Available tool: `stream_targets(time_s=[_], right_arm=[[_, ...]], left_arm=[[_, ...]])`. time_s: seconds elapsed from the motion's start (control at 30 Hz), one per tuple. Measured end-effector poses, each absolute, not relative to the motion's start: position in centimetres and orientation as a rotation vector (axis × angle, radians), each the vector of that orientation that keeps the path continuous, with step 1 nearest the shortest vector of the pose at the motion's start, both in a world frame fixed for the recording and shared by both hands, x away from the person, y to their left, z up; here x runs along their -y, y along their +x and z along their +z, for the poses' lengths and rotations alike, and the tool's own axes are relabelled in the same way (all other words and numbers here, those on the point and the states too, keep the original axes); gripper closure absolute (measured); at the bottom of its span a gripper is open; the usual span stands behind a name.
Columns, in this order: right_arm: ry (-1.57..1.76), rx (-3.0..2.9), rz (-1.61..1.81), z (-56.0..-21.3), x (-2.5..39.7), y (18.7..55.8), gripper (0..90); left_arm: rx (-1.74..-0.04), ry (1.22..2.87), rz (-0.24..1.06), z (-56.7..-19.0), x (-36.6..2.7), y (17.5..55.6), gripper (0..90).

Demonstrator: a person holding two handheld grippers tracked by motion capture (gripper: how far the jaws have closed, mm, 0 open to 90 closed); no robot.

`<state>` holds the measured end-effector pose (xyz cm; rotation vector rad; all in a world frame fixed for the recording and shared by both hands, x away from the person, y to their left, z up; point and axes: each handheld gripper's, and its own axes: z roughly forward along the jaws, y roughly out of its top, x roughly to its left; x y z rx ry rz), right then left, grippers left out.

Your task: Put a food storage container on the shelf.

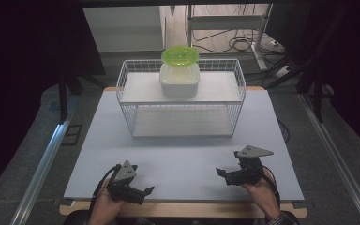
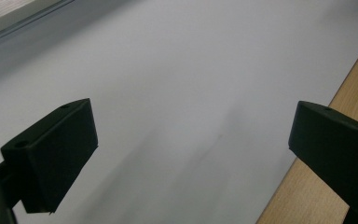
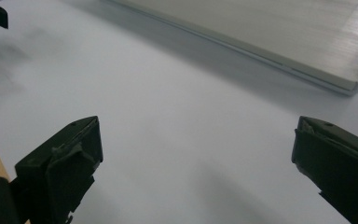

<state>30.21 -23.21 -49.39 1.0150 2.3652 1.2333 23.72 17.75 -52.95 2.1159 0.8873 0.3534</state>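
A white wire basket rack (image 1: 181, 101) stands at the far middle of the pale table mat (image 1: 183, 154). On its upper shelf sits a white tub (image 1: 179, 79) with a bright green lid (image 1: 180, 55). My left gripper (image 1: 146, 192) rests near the front left edge, pointing right, jaws wide apart and empty; its own view has the gripper (image 2: 191, 154) over bare mat. My right gripper (image 1: 221, 174) sits at the front right, pointing left, open and empty. In its own view the right gripper (image 3: 196, 172) faces the rack's base (image 3: 270, 32).
The wooden table edge (image 2: 335, 186) runs along the front under the mat. Metal rails (image 1: 40, 164) flank the table on the floor. Cables and a metal frame (image 1: 243, 37) lie beyond the rack. Open mat lies between the grippers and the rack.
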Motion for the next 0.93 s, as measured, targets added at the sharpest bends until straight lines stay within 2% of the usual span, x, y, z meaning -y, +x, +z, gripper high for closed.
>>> stream_targets(time_s=[0.93], right_arm=[[1.007,-2.454,1.049,-51.1,22.9,29.7,1.5]], left_arm=[[-0.887,2.126,0.341,-53.2,-17.7,23.9,0.2]])
